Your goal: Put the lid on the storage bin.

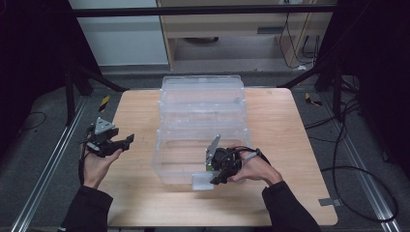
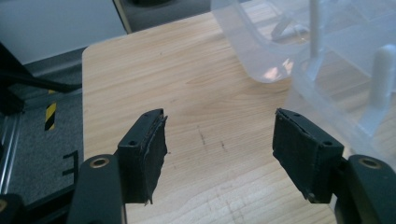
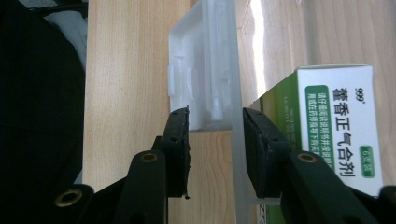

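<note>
The right gripper [image 1: 218,178] sits at the clear bin's [image 1: 167,164] six-o'clock wall, jaws parted astride its latch tab [image 3: 205,65] without gripping, so closing off-centre could slip off the slick plastic, while the left gripper [image 1: 126,141] idles open at nine o'clock on the surface [image 1: 140,106].

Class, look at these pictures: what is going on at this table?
A person works two hand-held grippers at a wooden table. The right gripper, open, straddles the latch on the near wall of a clear plastic bin; a green-and-white medicine box sits just inside. The left gripper is open over bare wood, left of the bin.
</note>
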Motion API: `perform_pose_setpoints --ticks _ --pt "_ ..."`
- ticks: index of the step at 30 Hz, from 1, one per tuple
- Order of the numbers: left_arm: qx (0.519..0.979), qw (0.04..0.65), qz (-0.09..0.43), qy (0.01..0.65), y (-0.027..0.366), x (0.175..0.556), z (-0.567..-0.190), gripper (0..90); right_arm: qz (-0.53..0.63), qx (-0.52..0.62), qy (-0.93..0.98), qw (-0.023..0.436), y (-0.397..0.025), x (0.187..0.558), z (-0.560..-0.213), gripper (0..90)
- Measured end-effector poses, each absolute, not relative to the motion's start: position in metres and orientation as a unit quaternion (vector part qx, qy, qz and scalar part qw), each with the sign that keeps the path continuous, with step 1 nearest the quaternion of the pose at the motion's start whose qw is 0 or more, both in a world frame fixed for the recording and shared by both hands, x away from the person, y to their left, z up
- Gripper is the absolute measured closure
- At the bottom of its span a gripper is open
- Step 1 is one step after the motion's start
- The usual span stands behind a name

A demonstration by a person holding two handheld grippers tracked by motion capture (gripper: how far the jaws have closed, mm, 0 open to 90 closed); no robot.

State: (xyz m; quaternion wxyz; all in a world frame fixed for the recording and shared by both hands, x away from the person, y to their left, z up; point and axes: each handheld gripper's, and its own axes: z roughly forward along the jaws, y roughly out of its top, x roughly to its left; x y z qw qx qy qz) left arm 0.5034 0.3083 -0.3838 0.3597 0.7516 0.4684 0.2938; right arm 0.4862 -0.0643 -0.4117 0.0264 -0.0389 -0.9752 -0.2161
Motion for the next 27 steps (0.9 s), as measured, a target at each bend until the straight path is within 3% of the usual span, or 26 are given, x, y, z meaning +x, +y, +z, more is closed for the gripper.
perform_pose_setpoints --ticks 27 --pt "0.818 0.363 0.282 0.346 0.262 0.532 -0.329 38.0 -0.216 -0.027 -0.976 0.019 -0.064 0.485 -0.412 63.8"
